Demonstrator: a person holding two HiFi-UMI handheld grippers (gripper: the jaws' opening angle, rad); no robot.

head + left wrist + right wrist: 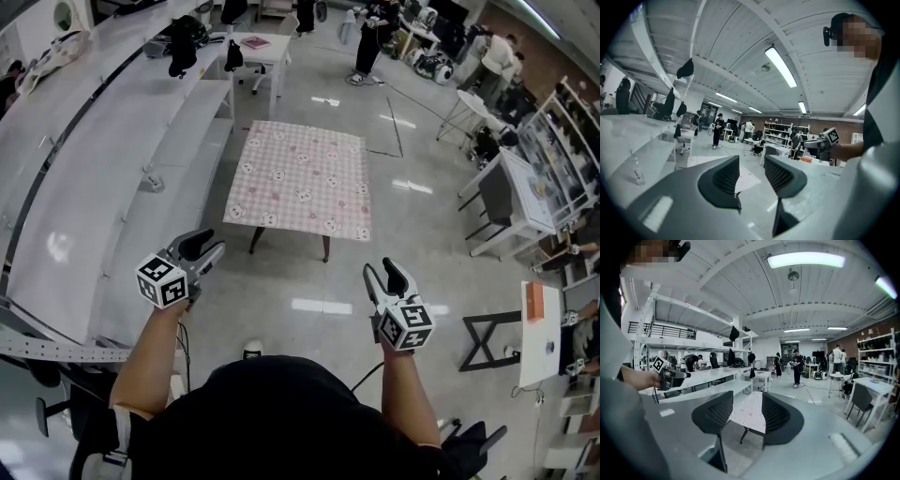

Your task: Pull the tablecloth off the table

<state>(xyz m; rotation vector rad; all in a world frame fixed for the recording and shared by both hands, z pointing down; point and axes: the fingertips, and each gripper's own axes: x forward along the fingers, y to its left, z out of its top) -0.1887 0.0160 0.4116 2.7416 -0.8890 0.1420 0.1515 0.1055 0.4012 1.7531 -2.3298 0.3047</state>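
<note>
One pink-checked tablecloth (302,178) lies flat over a single small worktop (255,240) in the upper middle of the head view. It covers the top fully, and two dark legs show beneath its near edge. Two tools are held out in the lower half of that view, both well short of the cloth and touching nothing.

The left tool (208,249) sits at lower left and the right tool (382,272) at lower right. Each carries one marker cube, the left cube (161,281) and the right cube (405,325), so two in all.

In the left gripper view the left tool (751,169) has its two jaws standing apart, with only floor and a far strip of cloth seen through the gap. In the right gripper view the right tool (746,414) likewise has its jaws moderately apart and holds nothing; the tablecloth (751,405) shows in the distance between them.

One person in dark clothing (372,37) stands at the top centre.
</note>
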